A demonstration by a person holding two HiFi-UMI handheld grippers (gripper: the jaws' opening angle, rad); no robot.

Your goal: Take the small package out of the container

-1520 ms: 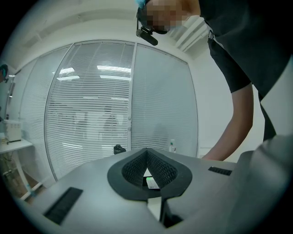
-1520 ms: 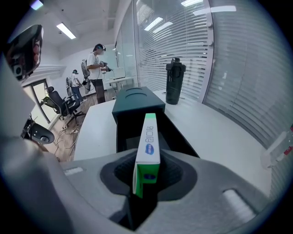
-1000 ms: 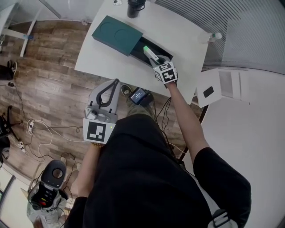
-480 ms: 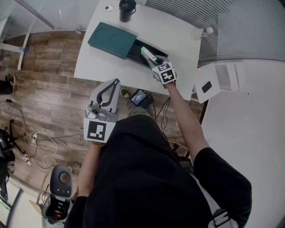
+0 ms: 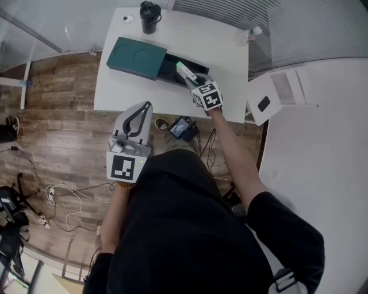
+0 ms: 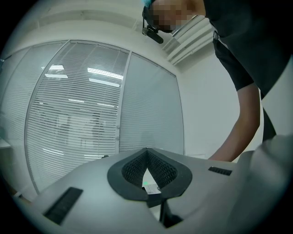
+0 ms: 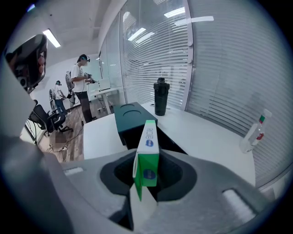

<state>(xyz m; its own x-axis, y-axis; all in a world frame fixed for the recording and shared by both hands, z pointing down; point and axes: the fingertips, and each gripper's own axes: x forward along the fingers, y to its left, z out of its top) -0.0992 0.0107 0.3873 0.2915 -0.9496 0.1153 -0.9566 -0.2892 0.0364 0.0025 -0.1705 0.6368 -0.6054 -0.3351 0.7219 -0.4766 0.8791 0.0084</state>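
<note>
A dark green container (image 5: 137, 56) lies on the white table (image 5: 115, 92), its lid slid left off the open black tray (image 5: 170, 67). My right gripper (image 5: 192, 80) hovers over that open end, shut on the small green-and-white package (image 5: 183, 70). In the right gripper view the package (image 7: 149, 141) stands upright between the pads of the right gripper (image 7: 147, 176), above the container (image 7: 130, 119). My left gripper (image 5: 148, 107) is held off the table's near edge, shut and empty. In its own view the left gripper (image 6: 146, 153) points toward blinds, its tips meeting.
A black cup (image 5: 149, 10) stands at the table's far edge and a plastic bottle (image 5: 251, 33) at its far right corner. A white side unit (image 5: 276, 97) stands to the right. Cables lie on the wooden floor (image 5: 57, 143). People (image 7: 82, 84) stand in the distance.
My right gripper has lifted a little with the package, which now sits higher over the open tray. The left gripper has stayed put.
</note>
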